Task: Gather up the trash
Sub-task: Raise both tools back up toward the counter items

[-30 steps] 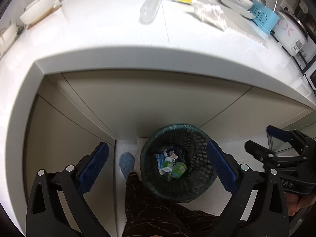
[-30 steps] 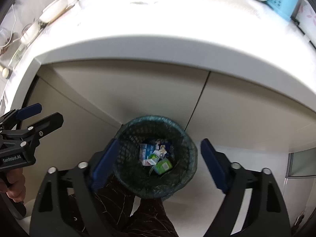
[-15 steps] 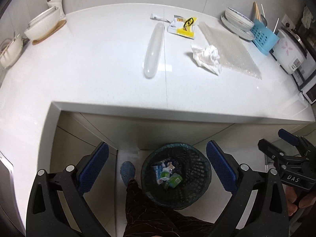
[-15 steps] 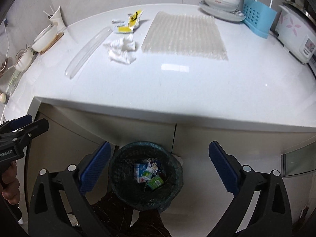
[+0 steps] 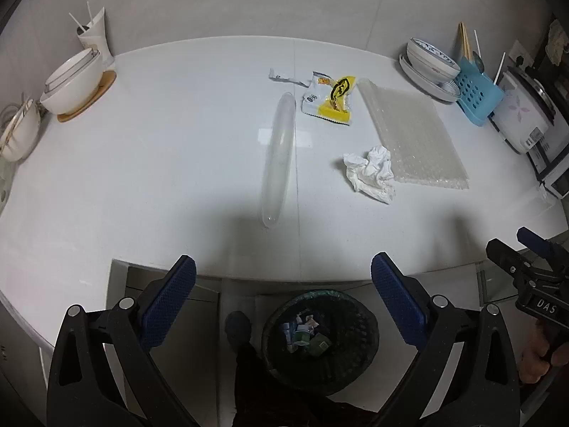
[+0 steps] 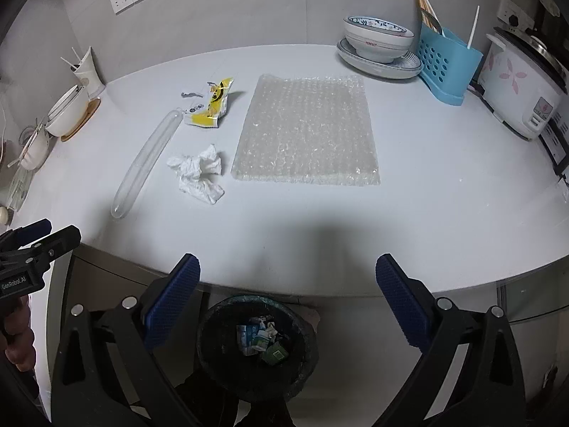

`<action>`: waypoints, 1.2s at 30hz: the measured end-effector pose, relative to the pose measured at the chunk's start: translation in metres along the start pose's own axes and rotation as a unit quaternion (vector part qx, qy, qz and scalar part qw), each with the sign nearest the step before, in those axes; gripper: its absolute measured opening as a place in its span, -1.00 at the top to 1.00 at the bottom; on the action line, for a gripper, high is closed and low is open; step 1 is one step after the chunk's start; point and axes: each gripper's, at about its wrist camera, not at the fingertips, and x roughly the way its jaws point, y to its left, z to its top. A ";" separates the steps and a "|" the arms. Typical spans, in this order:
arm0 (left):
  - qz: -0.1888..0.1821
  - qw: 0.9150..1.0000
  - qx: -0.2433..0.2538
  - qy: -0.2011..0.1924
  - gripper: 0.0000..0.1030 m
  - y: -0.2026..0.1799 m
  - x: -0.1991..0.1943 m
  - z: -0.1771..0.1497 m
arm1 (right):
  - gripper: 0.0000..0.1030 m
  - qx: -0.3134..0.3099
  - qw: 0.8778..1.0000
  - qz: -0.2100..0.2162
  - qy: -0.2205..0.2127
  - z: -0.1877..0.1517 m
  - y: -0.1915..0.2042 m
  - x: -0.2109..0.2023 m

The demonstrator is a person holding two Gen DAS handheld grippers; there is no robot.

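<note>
On the white counter lie a long clear plastic tube, a yellow-and-white snack wrapper, a small torn white scrap, a crumpled white tissue and a sheet of bubble wrap. They also show in the right wrist view: tube, wrapper, tissue, bubble wrap. A black mesh trash bin with cartons inside stands on the floor below the counter edge. My left gripper and right gripper are both open and empty, held above the bin, short of the counter edge.
Stacked white bowls on a wooden coaster and a paper cup stand at the back left. Bowls on a plate, a blue utensil holder and a rice cooker stand at the back right. A shoe is beside the bin.
Both grippers have risen and tilted up from over the bin, so the counter top and the trash on it have come into full view. Both stay open and empty.
</note>
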 end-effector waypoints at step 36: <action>0.002 0.993 0.042 0.111 -0.67 0.013 0.137 0.131 | -0.85 0.045 0.993 -0.035 0.108 0.163 -0.018 0.144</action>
